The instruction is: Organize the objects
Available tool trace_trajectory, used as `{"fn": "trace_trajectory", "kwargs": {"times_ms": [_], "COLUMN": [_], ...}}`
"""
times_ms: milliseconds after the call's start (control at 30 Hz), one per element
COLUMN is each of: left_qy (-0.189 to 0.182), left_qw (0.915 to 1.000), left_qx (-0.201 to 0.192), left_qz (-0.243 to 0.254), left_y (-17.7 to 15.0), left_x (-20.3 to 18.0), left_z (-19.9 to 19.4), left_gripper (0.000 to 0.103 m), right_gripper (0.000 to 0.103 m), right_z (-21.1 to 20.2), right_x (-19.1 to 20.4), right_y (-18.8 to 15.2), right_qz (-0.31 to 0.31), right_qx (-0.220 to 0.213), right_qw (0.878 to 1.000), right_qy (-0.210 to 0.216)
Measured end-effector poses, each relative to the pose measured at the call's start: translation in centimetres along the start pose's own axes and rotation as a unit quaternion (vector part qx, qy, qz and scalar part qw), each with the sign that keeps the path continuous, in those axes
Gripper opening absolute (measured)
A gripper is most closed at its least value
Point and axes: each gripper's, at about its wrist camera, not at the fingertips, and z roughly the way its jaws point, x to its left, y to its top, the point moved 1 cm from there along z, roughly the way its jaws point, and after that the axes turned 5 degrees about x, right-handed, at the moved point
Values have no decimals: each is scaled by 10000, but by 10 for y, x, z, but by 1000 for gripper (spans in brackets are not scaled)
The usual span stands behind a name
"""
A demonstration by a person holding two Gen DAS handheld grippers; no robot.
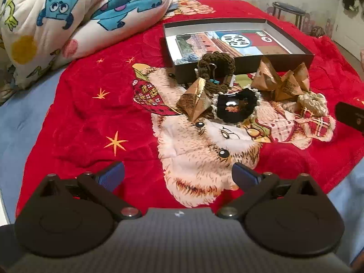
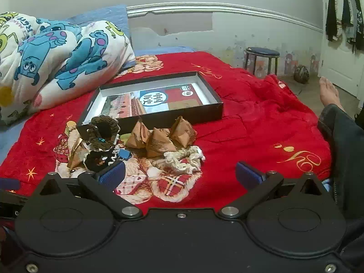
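Black box (image 1: 241, 67): near wall partly hidden behind brown crochet piece (image 1: 216, 64) and pyramid packets (image 1: 282, 84); print on the picture card (image 1: 229, 42) inside too small to read; a blue yarn bit (image 1: 184, 58) in the box corner only partly seen. Small blue item (image 2: 124, 153) by the black crochet ring (image 2: 97, 159) too small to name; the ring itself partly behind the right tool's blue pad. Text on single gold packet (image 1: 193, 101) illegible. Dark object (image 1: 350, 116) cut off at right edge in left wrist view. Cartoon duvet (image 1: 68, 16) cut by top and left edges. Person's foot (image 2: 327, 93) and dark sleeve (image 2: 341, 150) cut by right edge. Round thing on floor (image 2: 301, 74) by the door too blurred to identify.
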Motion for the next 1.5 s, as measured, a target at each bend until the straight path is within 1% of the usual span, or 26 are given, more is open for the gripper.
{"fn": "trace_trajectory", "kwargs": {"times_ms": [267,333,433,567,700,800,933,1033,1100,1233,1300,1367,1433,1500], "left_qy": [81,38,161,105,-145,-459,-585,-728,-726,-736,-731,-770,-771,-731], "left_qw": [10000,10000,9998,9997,9995,9984,9962,9944,9938,9925,9921,9911,9921,9940], "left_qx": [41,34,-61,-34,-139,-256,-635,-750,-827,-979,-1020,-1062,-951,-764], "left_qz": [-39,-5,101,217,263,212,128,179,185,34,74,214,290,286], "left_y": [1,0,-1,-4,-4,-2,-4,-3,-4,-3,-1,0,2,4], "left_x": [1,0,-4,-8,-9,-7,-7,-8,-9,-7,-11,-16,-20,-21], "left_z": [3,3,2,3,1,-3,-13,-16,-17,-24,-25,-25,-19,-13], "left_gripper": [103,103,103,103,103,103,103,103,103,103,103,103,103,103], "right_gripper": [103,103,103,103,103,103,103,103,103,103,103,103,103,103], "right_z": [3,3,3,6,8,6,5,4,4,4,2,0,-2,-6], "right_x": [4,5,4,4,4,4,-1,-5,-7,-9,-7,-3,0,0], "right_y": [-1,-1,-1,-1,-1,-1,0,1,1,3,5,8,14,18], "right_qz": [-49,-54,-34,-18,-30,-19,41,100,161,333,323,254,223,220], "right_qx": [21,19,10,24,51,13,-12,-34,-42,-57,-83,-139,-188,-301], "right_qw": [10000,10000,10000,10000,10000,10000,10000,9999,9998,9994,9994,9996,9995,9993], "right_qy": [53,47,51,40,33,47,51,43,51,59,43,-32,-126,-87]}}
